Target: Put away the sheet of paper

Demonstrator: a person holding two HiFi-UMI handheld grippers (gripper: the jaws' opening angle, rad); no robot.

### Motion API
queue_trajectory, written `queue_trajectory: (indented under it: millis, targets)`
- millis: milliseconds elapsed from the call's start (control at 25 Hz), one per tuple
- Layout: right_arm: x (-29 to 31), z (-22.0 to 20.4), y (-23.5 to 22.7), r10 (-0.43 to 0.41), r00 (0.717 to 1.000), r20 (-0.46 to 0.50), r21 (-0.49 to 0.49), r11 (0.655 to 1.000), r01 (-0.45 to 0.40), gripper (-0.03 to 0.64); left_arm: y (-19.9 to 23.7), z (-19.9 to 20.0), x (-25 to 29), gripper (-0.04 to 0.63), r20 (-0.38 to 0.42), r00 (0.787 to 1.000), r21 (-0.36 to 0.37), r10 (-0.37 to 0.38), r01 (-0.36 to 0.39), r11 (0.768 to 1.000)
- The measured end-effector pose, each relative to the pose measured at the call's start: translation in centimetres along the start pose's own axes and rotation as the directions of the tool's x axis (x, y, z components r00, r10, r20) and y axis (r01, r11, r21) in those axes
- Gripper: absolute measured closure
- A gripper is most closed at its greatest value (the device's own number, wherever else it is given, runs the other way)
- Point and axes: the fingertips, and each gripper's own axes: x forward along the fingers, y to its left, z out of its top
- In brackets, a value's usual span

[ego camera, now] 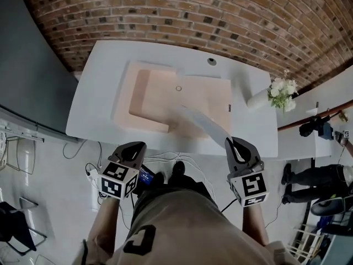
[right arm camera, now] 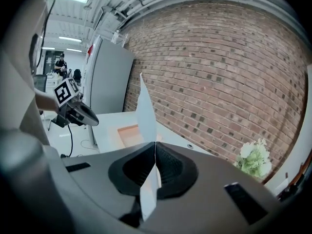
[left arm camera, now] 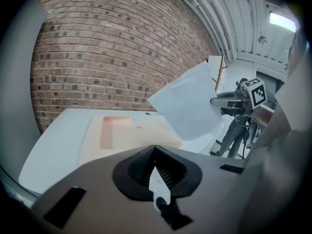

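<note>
The white sheet of paper hangs in the air over the front edge of the white table, rising from my right gripper, which is shut on its lower corner. In the right gripper view the paper stands edge-on out of the closed jaws of my right gripper. A peach-coloured flat folder lies open on the table beyond it. My left gripper is below the table's front edge, shut and holding nothing. The left gripper view shows the paper to the right, apart from my left gripper.
A white vase of pale flowers stands at the table's right end. A small round hole sits near the table's back edge. A brick wall runs behind. Cables lie on the floor by my feet. A person is at the far right.
</note>
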Motion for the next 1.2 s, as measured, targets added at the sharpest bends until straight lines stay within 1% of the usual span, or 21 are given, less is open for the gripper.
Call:
queue_trajectory:
  millis: [40,160,440,560,640,800,880,960,1040,1200]
  targets:
    - [0.3,-0.5,-0.6,0.005,1.000,-0.005,0.020,1.000,-0.005,0.594,0.0,0.1,0.2,0.581,-0.001,1.000,-0.002,0.009,-0.009,1.000]
    - [1.5,-1.2,-2.4,0.010,1.000,0.020,0.089,0.996,-0.012,0.594,0.0,0.7,0.6,0.581,-0.002,1.000,-0.015,0.030,-0.030,0.999]
    - [4.4,-1.2,-5.4,0.067,0.996,0.060,0.153,0.985,-0.076,0.594,-0.3,2.6,2.6,0.581,-0.009,0.997,-0.003,0.076,-0.076,0.997]
    - [5.5,-1.8,-6.7,0.096,0.993,0.072,0.213,0.971,-0.109,0.594,-0.8,3.3,3.5,0.581,-0.014,0.996,-0.005,0.088,-0.088,0.996]
    - [6.2,-2.2,-7.5,0.115,0.990,0.085,0.276,0.952,-0.135,0.594,-1.0,3.6,3.9,0.581,-0.019,0.995,-0.005,0.100,-0.100,0.995]
    - [7.4,-3.4,-9.2,0.146,0.984,0.107,0.398,0.900,-0.177,0.594,-1.4,4.0,4.4,0.581,-0.032,0.991,-0.008,0.126,-0.126,0.992]
    - [7.8,-3.8,-10.1,0.159,0.980,0.123,0.458,0.867,-0.199,0.594,-1.5,4.1,4.6,0.581,-0.037,0.990,-0.009,0.139,-0.139,0.990]
    - [8.3,-4.0,-10.8,0.177,0.972,0.153,0.526,0.818,-0.232,0.594,-1.7,4.3,4.9,0.581,-0.043,0.987,-0.009,0.153,-0.153,0.988]
    - [9.1,-4.6,-11.6,0.195,0.965,0.175,0.593,0.762,-0.261,0.594,-2.0,4.6,5.2,0.581,-0.048,0.985,-0.008,0.165,-0.165,0.986]
    - [11.2,-7.2,-12.8,0.219,0.962,0.166,0.700,0.660,-0.271,0.594,-2.9,5.2,6.0,0.581,-0.053,0.981,-0.005,0.186,-0.187,0.982]
